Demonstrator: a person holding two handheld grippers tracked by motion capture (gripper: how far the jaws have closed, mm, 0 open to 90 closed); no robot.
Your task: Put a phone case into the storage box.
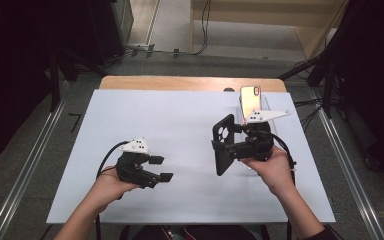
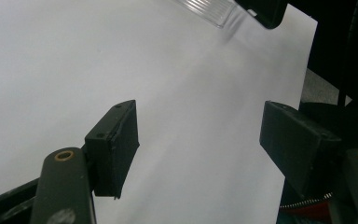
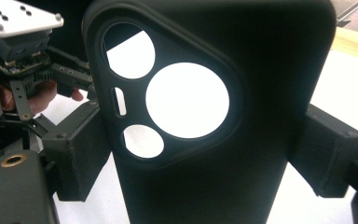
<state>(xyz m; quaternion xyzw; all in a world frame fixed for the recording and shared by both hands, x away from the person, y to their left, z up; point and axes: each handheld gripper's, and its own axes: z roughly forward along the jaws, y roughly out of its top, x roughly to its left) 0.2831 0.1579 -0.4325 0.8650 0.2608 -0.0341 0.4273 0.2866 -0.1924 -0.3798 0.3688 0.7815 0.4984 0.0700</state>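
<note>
Your right gripper (image 1: 228, 145) is clamping one black phone case (image 1: 223, 145) upright, left of the phone (image 1: 250, 102) standing in its clear stand (image 1: 266, 107), partly hidden. Your left gripper (image 1: 161, 168) is hovering empty, jaws wide, over open white table (image 1: 170, 115), well left of the phone.

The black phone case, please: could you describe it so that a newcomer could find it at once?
On the white table, look right, to the right tool. The black phone case stands on edge between its jaws. Round camera cut-outs distinguish it from the shiny phone behind.
</note>
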